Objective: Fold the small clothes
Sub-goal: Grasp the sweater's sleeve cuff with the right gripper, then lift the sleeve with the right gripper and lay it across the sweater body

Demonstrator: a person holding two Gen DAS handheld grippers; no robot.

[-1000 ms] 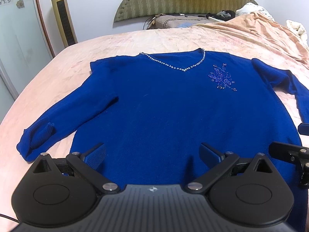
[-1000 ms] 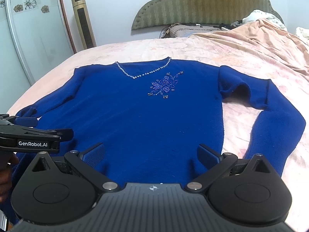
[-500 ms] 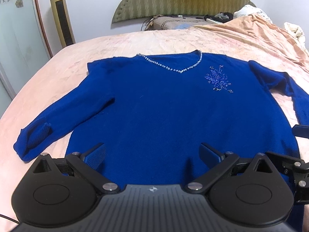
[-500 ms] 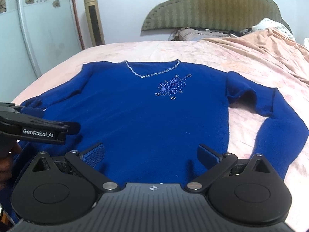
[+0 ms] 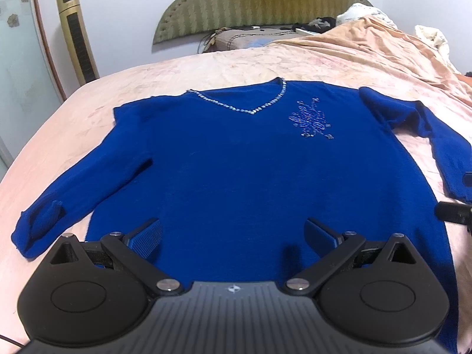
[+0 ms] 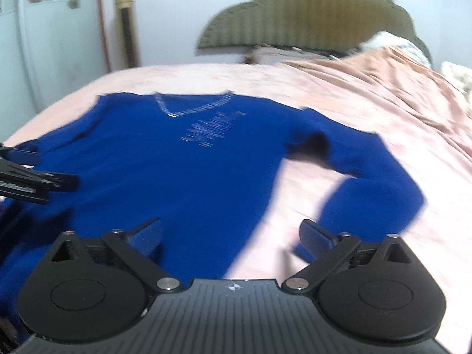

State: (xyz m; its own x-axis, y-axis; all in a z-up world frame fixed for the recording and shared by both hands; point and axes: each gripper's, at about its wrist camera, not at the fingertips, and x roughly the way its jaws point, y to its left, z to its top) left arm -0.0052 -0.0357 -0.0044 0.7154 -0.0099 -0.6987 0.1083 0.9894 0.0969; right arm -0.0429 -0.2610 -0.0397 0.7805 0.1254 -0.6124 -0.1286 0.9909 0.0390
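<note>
The left gripper (image 5: 233, 233) was wide open over the bottom edge of the blue sweater (image 5: 250, 162), holding nothing. The right gripper (image 6: 230, 234) was wide too, its jaws closing, with the sweater's side edge and pink bed sheet (image 6: 368, 103) between them, not yet pinched. The sweater lay flat on the bed, sleeves spread out.

The sweater (image 5: 236, 171) is deep royal blue, its V-neck edged in silvery beads, with a beaded flower motif (image 5: 311, 119) in pale blue. The bed (image 5: 73, 124) wears a faintly mottled pale pink sheet, the headboard (image 5: 259, 3) is ribbed olive, and both black tools carry blue pads (image 5: 147, 236).
</note>
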